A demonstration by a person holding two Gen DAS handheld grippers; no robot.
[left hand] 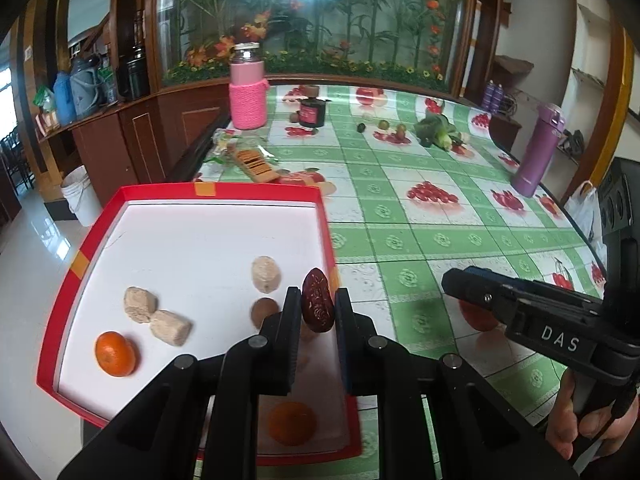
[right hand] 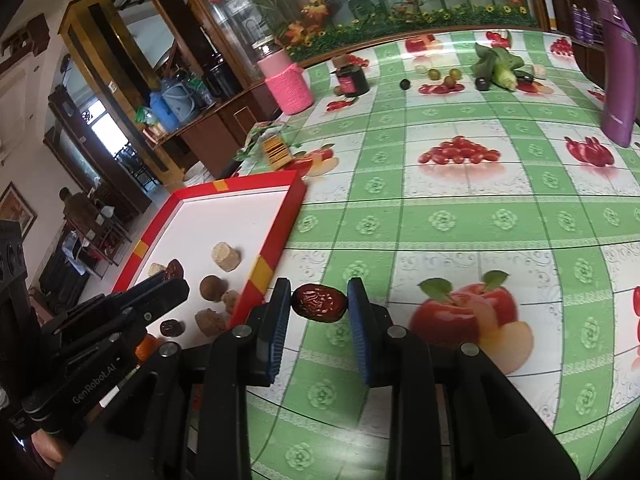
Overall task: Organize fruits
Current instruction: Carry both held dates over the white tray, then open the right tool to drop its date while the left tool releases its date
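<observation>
A red-rimmed tray [left hand: 256,191] with a white floor lies at the table's left edge. My left gripper [left hand: 318,312] hovers over its right side, shut on a dark red date [left hand: 318,306] held upright. The tray holds a tangerine [left hand: 116,354], a second tangerine [left hand: 291,423] under my fingers, several beige chunks [left hand: 171,327] and a brown ball [left hand: 264,312]. My right gripper [right hand: 319,310] is just right of the tray [right hand: 256,182], above the tablecloth, shut on another date [right hand: 319,303] held crosswise. The right wrist view also shows the left gripper [right hand: 168,284] and a loose date [right hand: 172,327] in the tray.
At the table's far end stand a pink-sleeved bottle [left hand: 248,92] and a black jar [left hand: 313,112], with small green fruits [left hand: 384,124] and leafy vegetables [left hand: 436,130] nearby. A purple flask [left hand: 538,152] stands at the right edge. An orange packet [left hand: 256,166] lies behind the tray.
</observation>
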